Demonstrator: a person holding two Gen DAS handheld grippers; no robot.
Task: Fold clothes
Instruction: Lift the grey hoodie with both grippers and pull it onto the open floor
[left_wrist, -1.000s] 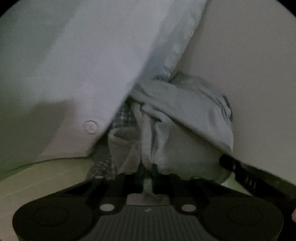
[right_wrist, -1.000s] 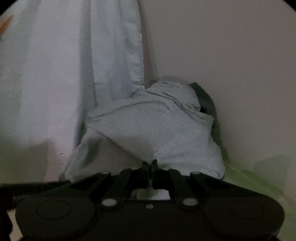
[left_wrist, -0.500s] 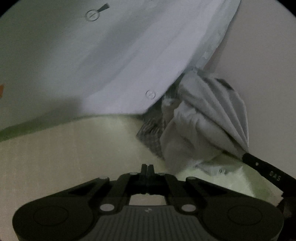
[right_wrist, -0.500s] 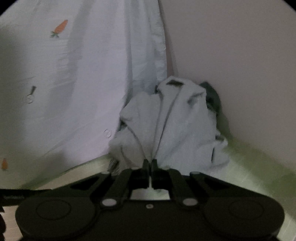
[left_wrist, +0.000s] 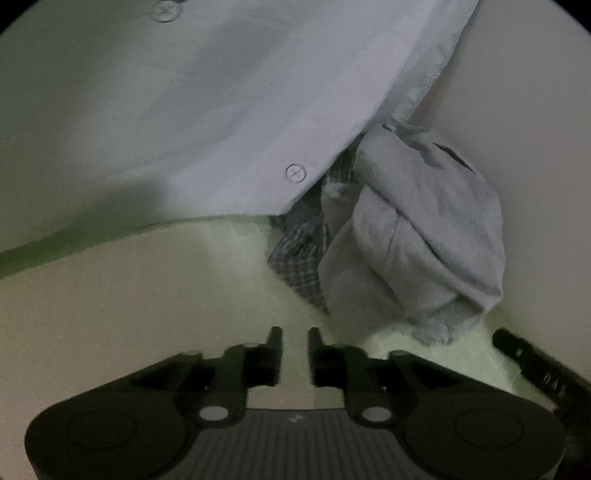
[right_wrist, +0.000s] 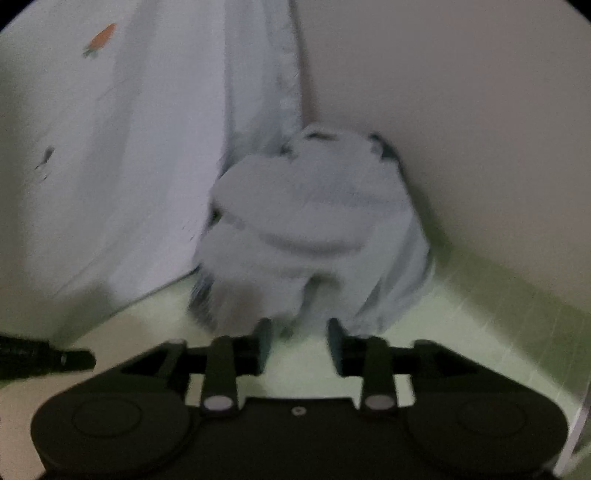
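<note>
Grey garment (left_wrist: 424, 236) lay bunched in the corner, over checked cloth (left_wrist: 303, 258); pale curtain (left_wrist: 221, 110) hung beside it. Left gripper (left_wrist: 295, 338) stood slightly parted, empty; right gripper (right_wrist: 299, 330) stood wider apart, empty, near the garment.

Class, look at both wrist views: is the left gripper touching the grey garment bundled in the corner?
Apart. The left wrist view shows the left gripper open, with bare pale surface between its fingertips and the grey garment lying ahead to the right.
</note>
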